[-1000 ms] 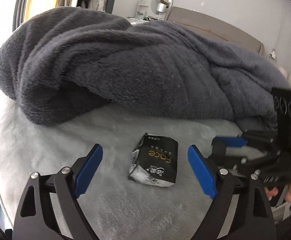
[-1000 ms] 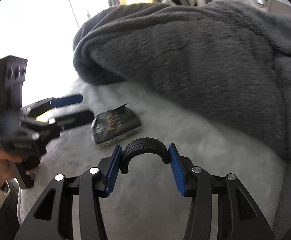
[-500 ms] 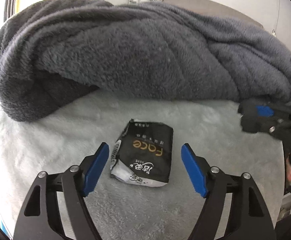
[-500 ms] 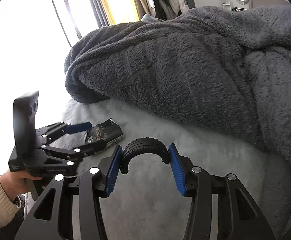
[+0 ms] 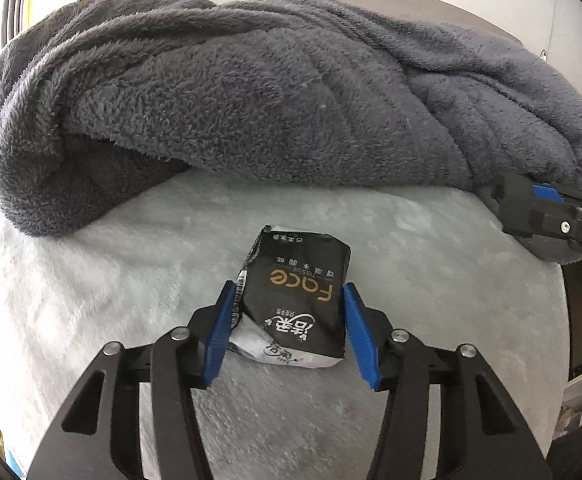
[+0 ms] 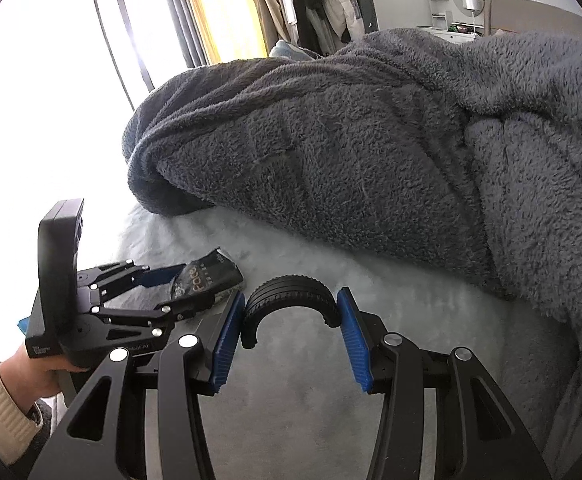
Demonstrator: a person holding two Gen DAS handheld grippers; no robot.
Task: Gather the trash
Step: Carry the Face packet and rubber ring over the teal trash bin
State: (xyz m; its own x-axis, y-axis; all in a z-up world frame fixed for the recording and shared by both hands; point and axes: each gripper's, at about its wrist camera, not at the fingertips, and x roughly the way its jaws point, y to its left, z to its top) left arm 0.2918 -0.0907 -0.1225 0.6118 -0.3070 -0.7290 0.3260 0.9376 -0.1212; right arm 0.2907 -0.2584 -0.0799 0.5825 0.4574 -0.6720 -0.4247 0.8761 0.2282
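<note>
A crumpled black tissue pack (image 5: 295, 296) with orange "Face" lettering lies on the pale fluffy bedspread (image 5: 103, 280). My left gripper (image 5: 289, 300) straddles it and its jaws are closing; the blue pads (image 5: 221, 328) reach the pack's two sides without visibly squeezing it. The right wrist view shows the same pack (image 6: 207, 280) between the left gripper's (image 6: 179, 288) fingers. My right gripper (image 6: 289, 320) is shut on a black ribbed half-ring (image 6: 291, 290), held above the bedspread. In the left wrist view, the right gripper (image 5: 531, 200) shows at the right edge.
A bulky dark grey fleece blanket (image 5: 271, 100) is heaped just behind the pack and fills the far side of the bed (image 6: 371, 160). A hand in a cream sleeve (image 6: 19, 376) holds the left gripper. Clothes hang by the window (image 6: 311, 0).
The left jaws have narrowed from wide apart to right beside the pack as the gripper moved onto it. The right gripper rose and drew back, still holding the half-ring.
</note>
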